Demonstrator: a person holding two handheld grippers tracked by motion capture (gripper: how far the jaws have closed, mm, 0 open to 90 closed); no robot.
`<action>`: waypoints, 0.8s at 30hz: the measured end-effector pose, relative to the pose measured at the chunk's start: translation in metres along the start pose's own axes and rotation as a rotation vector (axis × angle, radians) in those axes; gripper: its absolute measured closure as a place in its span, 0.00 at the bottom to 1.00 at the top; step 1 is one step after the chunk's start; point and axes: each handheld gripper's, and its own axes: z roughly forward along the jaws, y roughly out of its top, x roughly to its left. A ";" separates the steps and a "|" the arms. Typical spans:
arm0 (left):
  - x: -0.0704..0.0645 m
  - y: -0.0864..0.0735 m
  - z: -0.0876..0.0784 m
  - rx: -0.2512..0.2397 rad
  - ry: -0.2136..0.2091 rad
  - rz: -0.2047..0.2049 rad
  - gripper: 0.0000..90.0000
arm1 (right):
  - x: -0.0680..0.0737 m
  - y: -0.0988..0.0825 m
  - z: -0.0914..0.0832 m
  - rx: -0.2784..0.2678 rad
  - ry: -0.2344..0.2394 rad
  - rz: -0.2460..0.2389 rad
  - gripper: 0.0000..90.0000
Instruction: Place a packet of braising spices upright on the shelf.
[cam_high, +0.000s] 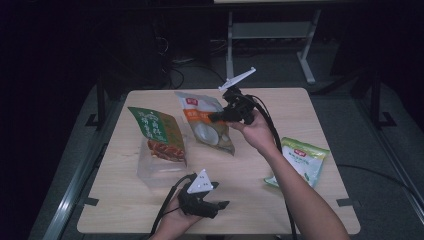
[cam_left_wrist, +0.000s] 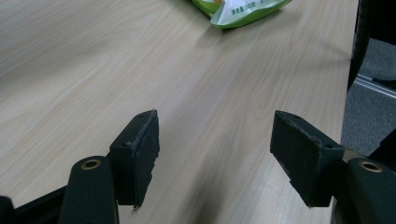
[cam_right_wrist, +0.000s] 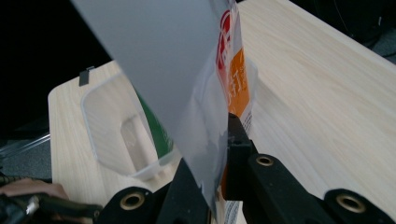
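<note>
White-and-orange snack pouch (cam_high: 207, 122) hangs tilted above the middle of the counter (cam_high: 250, 170), pinched at its edge by the right gripper (cam_high: 220, 117), whose jaws are clamped tight on the film. Beside it, a green pouch (cam_high: 159, 134) stands in a clear plastic tub (cam_high: 155, 170). Another green-and-white pouch (cam_high: 301, 159) lies flat near the counter's right side. Near the front edge, the left gripper (cam_high: 220, 205) rests low with its jaws spread and nothing between them.
</note>
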 end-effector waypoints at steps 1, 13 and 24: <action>-0.001 0.000 0.000 -0.004 -0.007 -0.009 0.36 | 0.000 0.003 0.001 -0.001 -0.002 -0.006 1.00; 0.002 -0.001 -0.004 -0.021 -0.016 -0.010 0.36 | -0.003 0.027 0.015 -0.002 0.062 -0.031 1.00; 0.005 -0.002 -0.008 -0.028 -0.013 -0.011 0.36 | -0.011 0.047 0.028 -0.024 0.136 -0.060 1.00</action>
